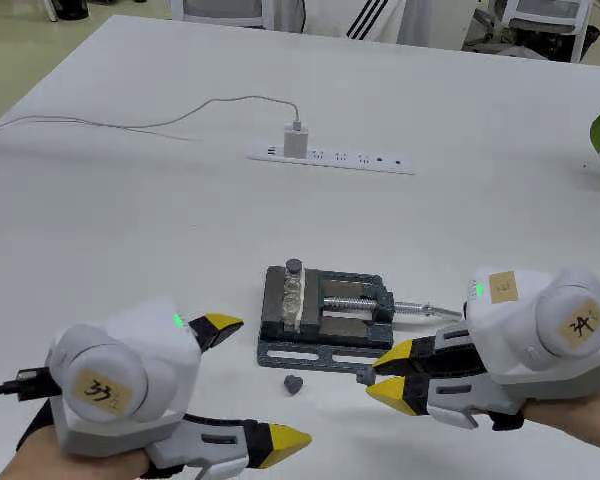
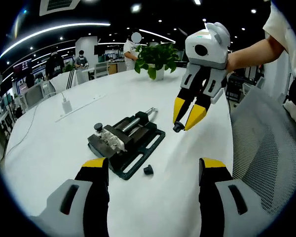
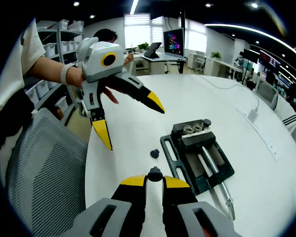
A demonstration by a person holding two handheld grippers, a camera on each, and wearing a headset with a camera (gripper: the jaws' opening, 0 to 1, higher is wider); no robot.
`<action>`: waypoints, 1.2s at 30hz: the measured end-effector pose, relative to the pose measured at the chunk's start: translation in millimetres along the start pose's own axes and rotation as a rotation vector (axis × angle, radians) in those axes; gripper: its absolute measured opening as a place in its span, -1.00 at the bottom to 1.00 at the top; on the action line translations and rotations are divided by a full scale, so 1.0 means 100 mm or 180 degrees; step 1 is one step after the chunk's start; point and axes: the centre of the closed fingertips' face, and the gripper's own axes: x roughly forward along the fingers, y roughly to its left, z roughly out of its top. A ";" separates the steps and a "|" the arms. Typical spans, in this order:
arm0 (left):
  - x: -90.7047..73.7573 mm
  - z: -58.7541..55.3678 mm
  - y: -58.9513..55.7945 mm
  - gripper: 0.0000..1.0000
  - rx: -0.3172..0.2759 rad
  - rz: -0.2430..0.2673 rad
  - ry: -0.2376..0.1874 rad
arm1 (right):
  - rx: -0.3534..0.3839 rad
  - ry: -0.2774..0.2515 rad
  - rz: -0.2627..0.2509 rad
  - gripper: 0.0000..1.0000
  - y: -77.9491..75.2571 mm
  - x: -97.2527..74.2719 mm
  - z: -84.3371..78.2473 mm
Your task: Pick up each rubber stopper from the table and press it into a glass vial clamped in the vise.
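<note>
Fingers (image 3: 133, 182) on the right gripper (image 1: 374, 375) are pinched nearly together on a small dark rubber stopper (image 1: 365, 375), which pokes out right at the yellow tips. In the right gripper view you can see it clamped between both of them. That gripper is low over the table (image 1: 130, 220), near the front right corner of the vise (image 1: 325, 318), and not touching it as far as I can see.

Over on the other side, the left gripper (image 1: 268, 380) is spread wide with nothing in it, its 2 yellow tips well apart. It sits at the near left, pointing toward the vise. A 2nd stopper (image 1: 293, 383) lies loose on the table just in front of the vise base, between the 2 grippers.

The vise is dark metal, mid-table, with its screw handle (image 1: 425, 311) sticking out to the right. A row of glass vials (image 1: 294, 300) stands upright, clamped in it. At the far end is 1 capped vial (image 1: 294, 268) with a dark stopper on top; the rest look open.

Further back there's a white power strip (image 1: 330, 157) with a charger (image 1: 296, 140) plugged in and a thin cable (image 1: 130, 126) trailing off left.
</note>
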 end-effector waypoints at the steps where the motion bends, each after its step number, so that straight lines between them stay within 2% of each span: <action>1: 0.02 0.02 -0.01 0.43 0.0039 -0.0021 -0.0002 | -0.0083 0.0045 0.0014 -0.85 0.01 -0.01 0.00; 3: 0.05 0.07 -0.07 0.36 0.0104 -0.0093 0.0009 | -0.0219 0.0129 0.0060 -0.85 0.03 -0.03 0.00; 7: 0.09 0.14 -0.16 0.22 0.0359 -0.0223 0.0053 | -0.0544 0.0331 0.0144 -0.85 0.05 -0.05 -0.01; 10: 0.10 0.17 -0.20 0.08 0.0438 -0.0286 0.0064 | -0.0717 0.0406 0.0189 -0.85 0.05 -0.04 0.01; 13: 0.13 0.19 -0.25 -0.03 0.0521 -0.0340 0.0086 | -0.0771 0.0423 0.0235 -0.86 0.06 -0.04 0.06; 17: 0.14 0.19 -0.31 -0.21 0.0601 -0.0392 0.0110 | -0.1037 0.0535 0.0285 -0.86 0.06 -0.03 0.11; 19: 0.15 0.20 -0.33 -0.30 0.0639 -0.0413 0.0113 | -0.1033 0.0532 0.0315 -0.86 0.09 -0.02 0.14; 23: 0.18 0.21 -0.34 -0.46 0.0705 -0.0457 0.0142 | -0.1237 0.0583 0.0352 -0.86 0.11 0.01 0.20; 29: 0.18 0.30 -0.35 -0.68 0.0760 -0.0491 0.0093 | -0.1349 0.0605 0.0401 -0.86 0.12 0.02 0.30; 36: 0.19 0.28 -0.35 -0.79 0.0786 -0.0519 0.0126 | -0.1470 0.0611 0.0438 -0.86 0.15 0.04 0.38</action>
